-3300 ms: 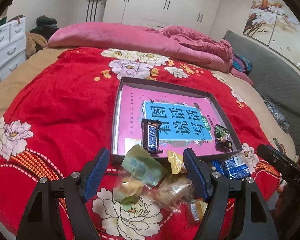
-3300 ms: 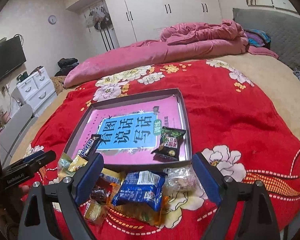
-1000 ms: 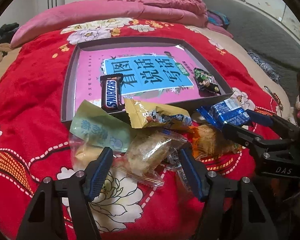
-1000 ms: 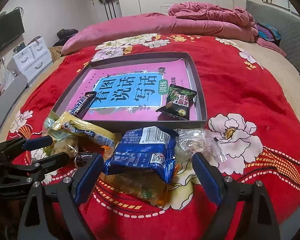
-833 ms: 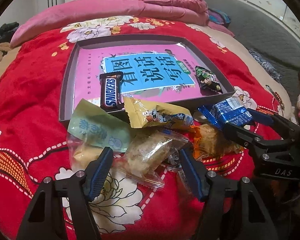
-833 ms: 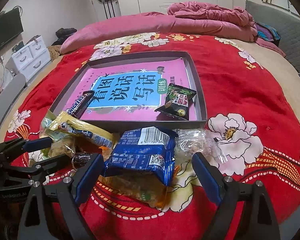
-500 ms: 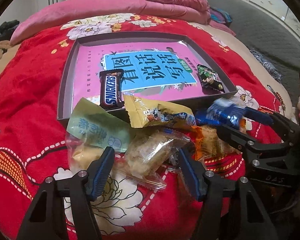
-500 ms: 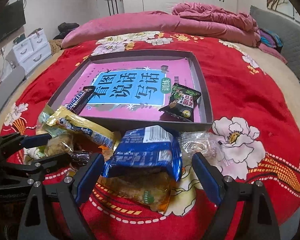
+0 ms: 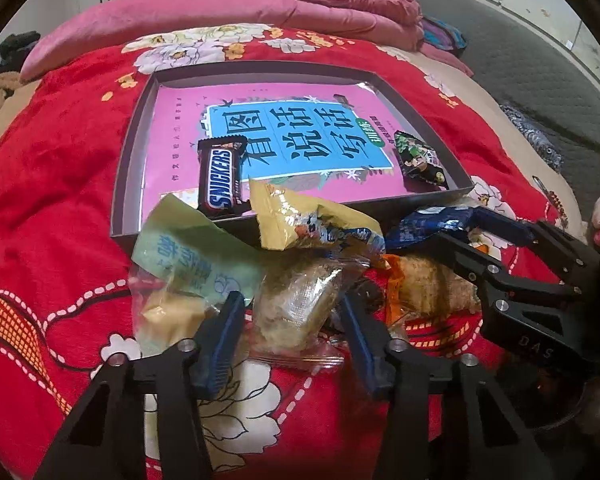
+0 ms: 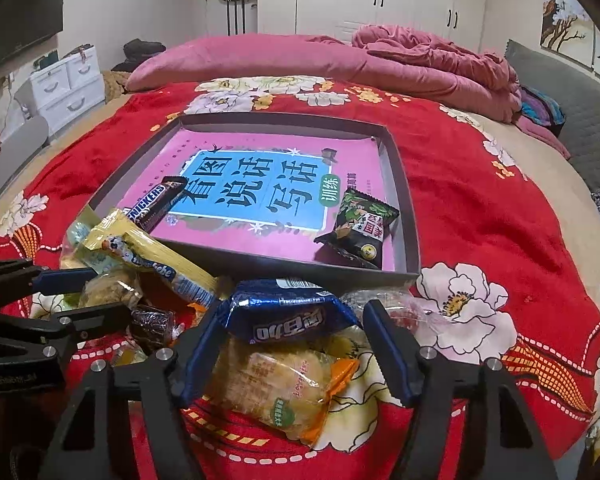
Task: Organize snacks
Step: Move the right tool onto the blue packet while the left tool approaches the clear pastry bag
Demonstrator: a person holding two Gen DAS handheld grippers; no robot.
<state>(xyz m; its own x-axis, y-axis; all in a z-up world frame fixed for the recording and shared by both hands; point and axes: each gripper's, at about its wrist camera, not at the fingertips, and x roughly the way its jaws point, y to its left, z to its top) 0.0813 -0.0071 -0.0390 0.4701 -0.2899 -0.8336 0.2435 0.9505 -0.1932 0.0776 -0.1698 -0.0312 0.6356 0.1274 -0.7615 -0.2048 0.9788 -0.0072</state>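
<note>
Both sides close in at once: the right hand-held gripper (image 10: 294, 334) has just narrowed onto the blue packet (image 10: 288, 316) and tipped it up off the pile, while the left hand-held gripper (image 9: 290, 320) pinches the clear pastry packet (image 9: 300, 300), both just short of the tray (image 10: 414, 256) on the bed.

One tray (image 10: 405, 216) was on the bed (image 10: 500, 208). Two snacks lay inside: one Snickers bar (image 9: 219, 178), one dark green packet (image 9: 420, 159). Loose pile in front: one yellow pack (image 9: 300, 222), one pale green pack (image 9: 188, 256), one blue pack (image 10: 286, 314), at least three clear-wrapped pastries (image 10: 276, 390); exact pile count unclear.
</note>
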